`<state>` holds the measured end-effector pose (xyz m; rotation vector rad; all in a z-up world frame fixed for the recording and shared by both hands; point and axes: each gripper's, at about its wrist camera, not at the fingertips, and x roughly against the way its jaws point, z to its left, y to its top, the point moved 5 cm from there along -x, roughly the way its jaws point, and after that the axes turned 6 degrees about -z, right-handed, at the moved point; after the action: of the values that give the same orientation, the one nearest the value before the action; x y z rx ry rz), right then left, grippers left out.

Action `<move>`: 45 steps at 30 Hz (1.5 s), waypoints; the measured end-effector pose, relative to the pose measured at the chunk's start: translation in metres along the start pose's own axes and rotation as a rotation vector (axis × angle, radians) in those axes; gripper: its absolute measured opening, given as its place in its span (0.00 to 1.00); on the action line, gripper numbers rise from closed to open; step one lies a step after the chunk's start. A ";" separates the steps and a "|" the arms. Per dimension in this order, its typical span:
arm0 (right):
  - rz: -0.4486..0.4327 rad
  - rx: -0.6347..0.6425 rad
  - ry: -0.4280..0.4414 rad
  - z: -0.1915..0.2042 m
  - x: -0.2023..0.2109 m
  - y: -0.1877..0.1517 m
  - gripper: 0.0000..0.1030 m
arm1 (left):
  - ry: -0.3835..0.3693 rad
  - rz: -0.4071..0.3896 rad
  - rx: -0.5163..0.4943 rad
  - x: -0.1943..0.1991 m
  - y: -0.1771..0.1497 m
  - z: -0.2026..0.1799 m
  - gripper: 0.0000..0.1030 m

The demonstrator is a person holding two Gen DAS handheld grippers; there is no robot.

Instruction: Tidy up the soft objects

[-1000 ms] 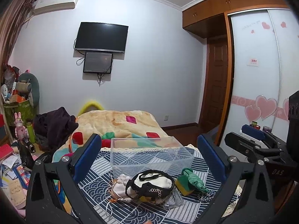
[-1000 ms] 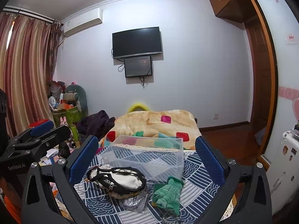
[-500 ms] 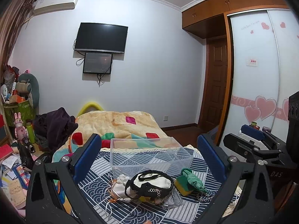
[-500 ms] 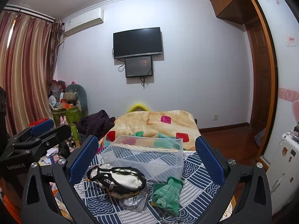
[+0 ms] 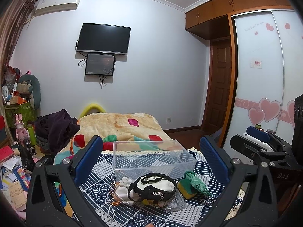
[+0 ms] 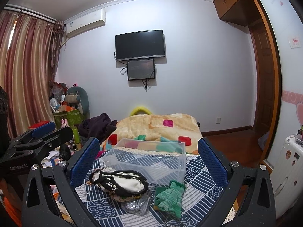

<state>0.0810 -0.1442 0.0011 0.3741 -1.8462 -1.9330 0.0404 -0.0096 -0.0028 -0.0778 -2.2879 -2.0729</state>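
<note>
A clear plastic box (image 5: 153,157) (image 6: 149,160) stands empty on a blue patterned cloth (image 5: 144,211). In front of it lies a pile of soft things: a cream pouch with black straps (image 5: 153,188) (image 6: 123,183), a small white drawstring bag (image 5: 122,191), a green knitted piece (image 5: 197,184) (image 6: 169,196) on a yellow-green sponge (image 5: 185,189), and a silvery mesh piece (image 6: 136,205). My left gripper (image 5: 151,162) is open and empty, held back above the pile. My right gripper (image 6: 148,161) is open and empty too, at the same height.
A bed with an orange patterned blanket (image 5: 121,124) lies behind the cloth. Dark clothes (image 5: 56,128) and clutter sit at the left. A wardrobe with heart stickers (image 5: 265,94) and a door (image 5: 219,94) are at the right. A TV (image 5: 104,37) hangs on the far wall.
Both views have shifted very slightly; nothing on the cloth has moved and both grippers stay open.
</note>
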 end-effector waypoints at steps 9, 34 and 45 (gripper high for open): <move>-0.002 -0.001 -0.003 0.000 0.001 0.000 1.00 | 0.002 0.008 -0.003 -0.002 -0.002 0.001 1.00; 0.420 -0.191 -0.031 -0.066 -0.055 -0.115 0.73 | -0.047 0.448 0.005 -0.092 -0.140 0.005 0.74; 0.503 -0.281 0.048 -0.068 -0.064 -0.139 0.21 | -0.102 0.436 0.040 -0.098 -0.146 0.006 0.29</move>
<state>0.1511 -0.1704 -0.1482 -0.1244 -1.4324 -1.7676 0.1277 -0.0180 -0.1559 -0.6321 -2.1185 -1.8333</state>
